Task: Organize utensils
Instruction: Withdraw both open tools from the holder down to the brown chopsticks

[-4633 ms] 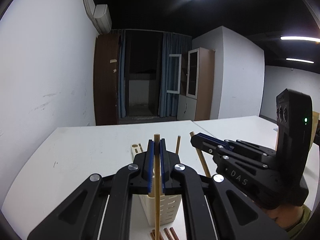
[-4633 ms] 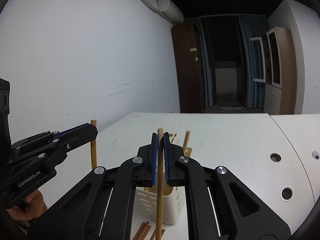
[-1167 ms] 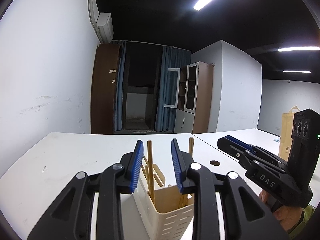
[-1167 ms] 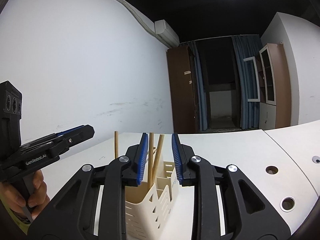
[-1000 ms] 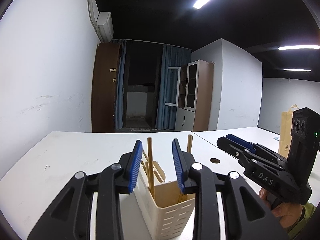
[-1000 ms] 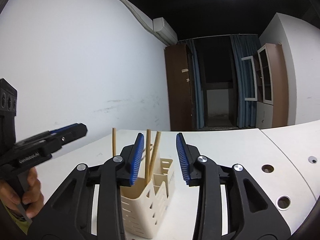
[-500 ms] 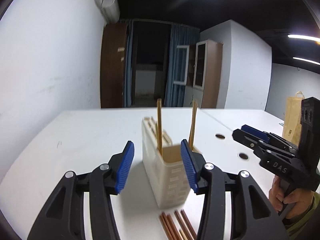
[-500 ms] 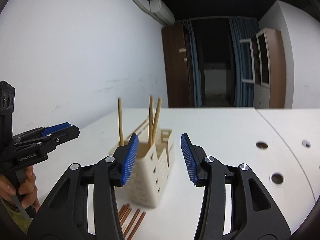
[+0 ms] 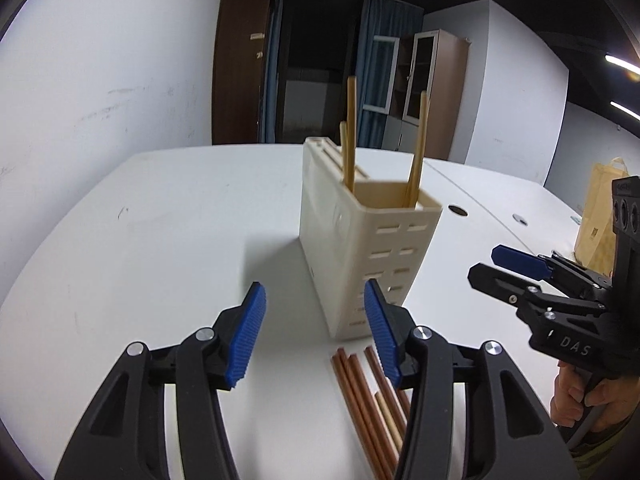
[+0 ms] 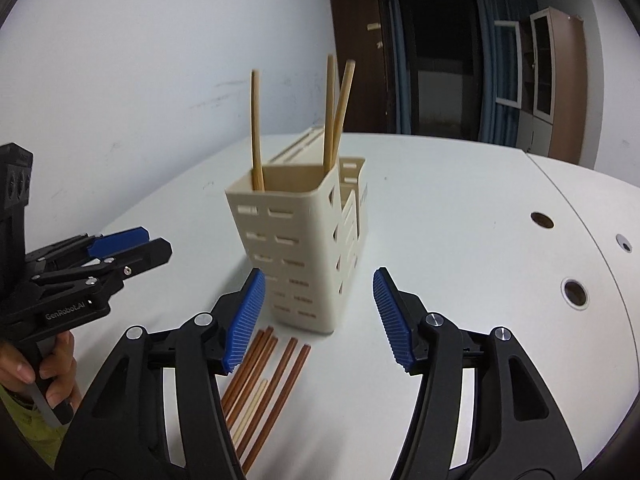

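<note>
Left wrist view: my left gripper (image 9: 314, 330) and right gripper (image 10: 316, 318) both empty, jaws just opened wide. Three chopsticks (image 10: 330, 114) upright in holder (image 9: 360, 248). Next: reach loose chopsticks (image 10: 262, 380) at table (image 9: 160, 220) near edge, judged.

A cream plastic utensil holder (image 9: 370, 248) stands upright on the white desk (image 9: 160, 240), its walls pierced by rows of short slots. Three pale wooden chopsticks (image 10: 256, 128) stand in its front compartment, leaning against the rim with their tops apart. A bundle of reddish-brown chopsticks (image 10: 272, 376) lies flat on the desk just in front of the holder's base, roughly parallel, with one paler stick (image 10: 250, 412) among them.
</note>
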### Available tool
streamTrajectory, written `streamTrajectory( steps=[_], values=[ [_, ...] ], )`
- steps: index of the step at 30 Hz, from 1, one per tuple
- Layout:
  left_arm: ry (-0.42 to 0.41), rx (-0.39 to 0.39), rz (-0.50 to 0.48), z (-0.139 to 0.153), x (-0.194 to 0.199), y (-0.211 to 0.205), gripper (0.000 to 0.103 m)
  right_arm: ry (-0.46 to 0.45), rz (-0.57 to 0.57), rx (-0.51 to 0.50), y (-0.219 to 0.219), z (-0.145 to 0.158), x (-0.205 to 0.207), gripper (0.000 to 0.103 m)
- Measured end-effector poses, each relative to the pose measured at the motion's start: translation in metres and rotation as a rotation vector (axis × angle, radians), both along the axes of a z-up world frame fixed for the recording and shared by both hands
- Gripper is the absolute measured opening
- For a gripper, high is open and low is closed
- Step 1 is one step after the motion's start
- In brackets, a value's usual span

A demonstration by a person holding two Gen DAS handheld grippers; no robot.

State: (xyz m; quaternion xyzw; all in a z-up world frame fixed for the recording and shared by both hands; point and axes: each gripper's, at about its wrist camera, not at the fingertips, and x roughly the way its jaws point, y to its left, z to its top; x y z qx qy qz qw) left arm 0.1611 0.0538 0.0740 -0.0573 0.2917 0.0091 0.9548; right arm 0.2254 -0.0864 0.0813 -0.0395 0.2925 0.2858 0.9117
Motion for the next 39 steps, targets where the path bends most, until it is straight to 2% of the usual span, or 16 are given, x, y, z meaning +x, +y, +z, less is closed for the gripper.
streamTrajectory(
  steps=[14, 23, 39],
  values=[
    [0.070, 0.006, 0.006, -0.019, 0.007, -0.001, 0.051, 0.170, -0.001, -0.128, 0.027, -0.064, 0.017, 0.054],
    [0.107, 0.011, 0.016, -0.029, 0.013, 0.001, 0.051, 0.227, -0.007, -0.206, 0.043, -0.095, 0.025, 0.054],
    [0.160, -0.001, 0.013, -0.040, 0.024, 0.002, 0.051, 0.255, -0.002, -0.265, 0.055, -0.111, 0.023, 0.046]
  ],
)
